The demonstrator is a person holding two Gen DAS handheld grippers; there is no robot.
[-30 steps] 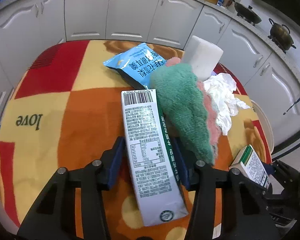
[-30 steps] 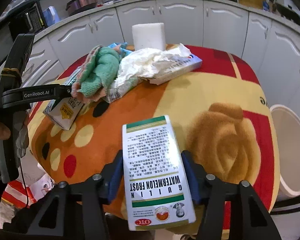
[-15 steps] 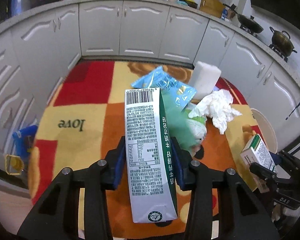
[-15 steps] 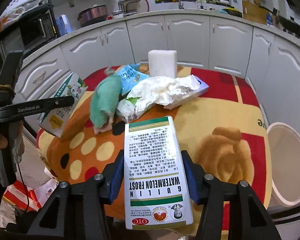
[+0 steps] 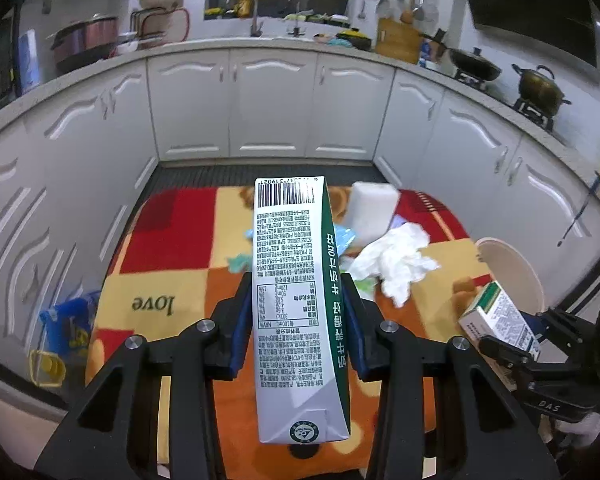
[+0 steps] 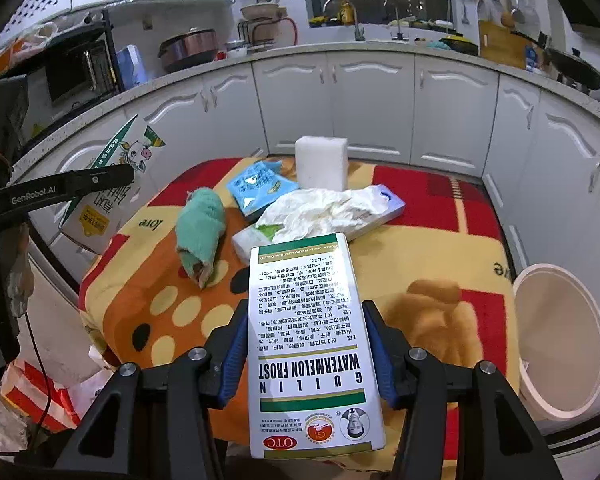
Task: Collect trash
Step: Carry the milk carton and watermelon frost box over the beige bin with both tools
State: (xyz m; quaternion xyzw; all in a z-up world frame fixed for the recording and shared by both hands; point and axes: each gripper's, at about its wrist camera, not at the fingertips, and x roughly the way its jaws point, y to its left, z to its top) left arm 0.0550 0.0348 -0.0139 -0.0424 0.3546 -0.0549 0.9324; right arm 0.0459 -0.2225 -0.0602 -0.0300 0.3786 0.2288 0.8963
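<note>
Left hand-held gripper (image 5: pixel 296 328) clamps a milk carton (image 5: pixel 296 304) by its narrow sides, off the tabletop (image 5: pixel 156 280). Long axis runs along the fingers, barcode end pointing away, round-logo end nearest the camera. Right hand-held gripper (image 6: pixel 304 344) holds a watermelon frost box (image 6: pixel 308 344) likewise lengthwise, OTC end nearest the wrist. White bin (image 6: pixel 560 344) sits to its right.

The medicine box (image 6: pixel 314 344) reads "GUILIN WATERMELON FROST" and "OTC". The blanket (image 5: pixel 148 276) says "love". A gripper arm (image 6: pixel 60 190) bears "GenRobot.AI"; another gripper body (image 5: pixel 552 404) "DAS".
</note>
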